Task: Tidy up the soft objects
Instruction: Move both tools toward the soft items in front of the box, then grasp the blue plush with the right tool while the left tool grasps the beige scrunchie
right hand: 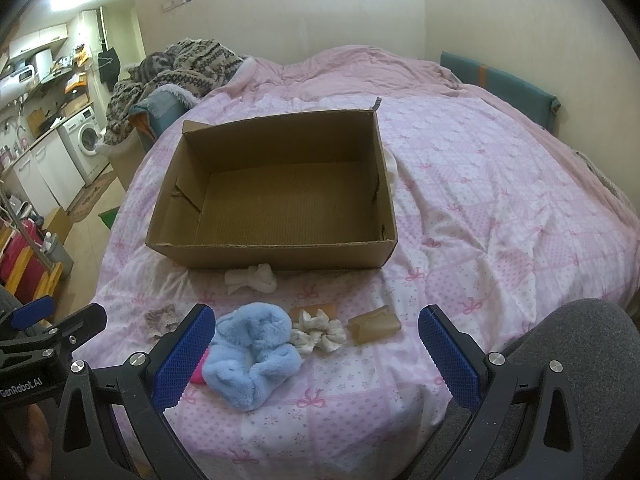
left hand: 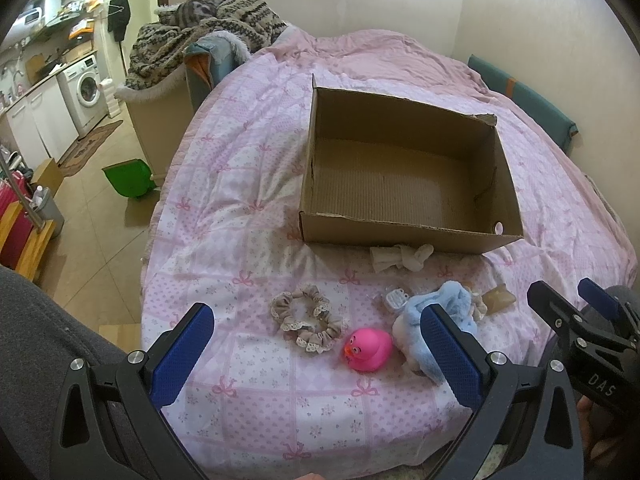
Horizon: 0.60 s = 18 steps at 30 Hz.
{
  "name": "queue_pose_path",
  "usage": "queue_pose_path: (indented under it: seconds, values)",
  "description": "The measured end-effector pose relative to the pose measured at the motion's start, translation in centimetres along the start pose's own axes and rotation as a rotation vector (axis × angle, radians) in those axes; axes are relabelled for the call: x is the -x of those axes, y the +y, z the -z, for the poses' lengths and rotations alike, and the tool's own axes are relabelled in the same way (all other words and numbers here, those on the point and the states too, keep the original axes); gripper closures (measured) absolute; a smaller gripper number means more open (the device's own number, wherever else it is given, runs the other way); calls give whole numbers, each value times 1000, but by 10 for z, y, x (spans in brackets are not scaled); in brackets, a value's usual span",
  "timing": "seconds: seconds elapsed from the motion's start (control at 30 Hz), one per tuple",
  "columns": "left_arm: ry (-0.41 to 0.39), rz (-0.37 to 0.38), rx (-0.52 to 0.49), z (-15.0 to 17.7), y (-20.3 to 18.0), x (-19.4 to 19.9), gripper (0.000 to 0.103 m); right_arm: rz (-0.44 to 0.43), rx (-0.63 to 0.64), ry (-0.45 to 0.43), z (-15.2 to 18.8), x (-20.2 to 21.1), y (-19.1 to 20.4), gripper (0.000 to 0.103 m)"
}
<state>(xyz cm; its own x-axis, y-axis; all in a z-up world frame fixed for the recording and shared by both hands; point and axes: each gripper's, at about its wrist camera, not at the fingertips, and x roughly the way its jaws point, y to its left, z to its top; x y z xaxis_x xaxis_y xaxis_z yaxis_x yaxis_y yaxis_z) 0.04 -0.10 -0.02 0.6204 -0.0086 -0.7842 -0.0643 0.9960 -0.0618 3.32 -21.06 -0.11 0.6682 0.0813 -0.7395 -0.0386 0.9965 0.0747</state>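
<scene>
Hovering above the pink quilt [right hand: 480,200], we are holding the left gripper [left hand: 316,340] and the right gripper [right hand: 316,344] with their blue pads spread to their widest, neither one grasping or touching anything. We are seeing the soft objects lying loose on the quilt in front of the empty cardboard box [right hand: 276,256]: a fluffy blue scrunchie [right hand: 252,356], a beige lace scrunchie [left hand: 309,322], a pink rubber duck [left hand: 368,349], a white cloth bundle [right hand: 251,279] touching the box's near wall, a cream scrunchie [right hand: 318,330] and a tan block [right hand: 374,325].
</scene>
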Motion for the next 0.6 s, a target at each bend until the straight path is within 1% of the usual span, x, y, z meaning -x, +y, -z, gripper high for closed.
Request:
queue_pose_path:
  seconds: [0.2,0.23,0.27,0.33,0.43,0.5,0.6]
  values:
    - [8,3,1,2,0,-3,0,-1,0,3,0,0,0,0]
    - [10,-7,-1,2,0,-3,0,-2,0,8,-1,0,0,0]
    - [11,-21,1,1,2,-3,0,-14,2,18,-3,0,0,0]
    - [21,-40,16,-5,8,-6,0,-67,-18,41,-10,1,-6,0]
    - [49,-66,53,-10,20,-14,0,-134,-92,102,-25,-5,-19,0]
    - [61,-91,84,-13,28,-17,0,-189,-157,161,-33,-13,-26,0]
    - [90,-104,132,-14,40,-23,0,-281,-265,313,-35,-36,-34,0]
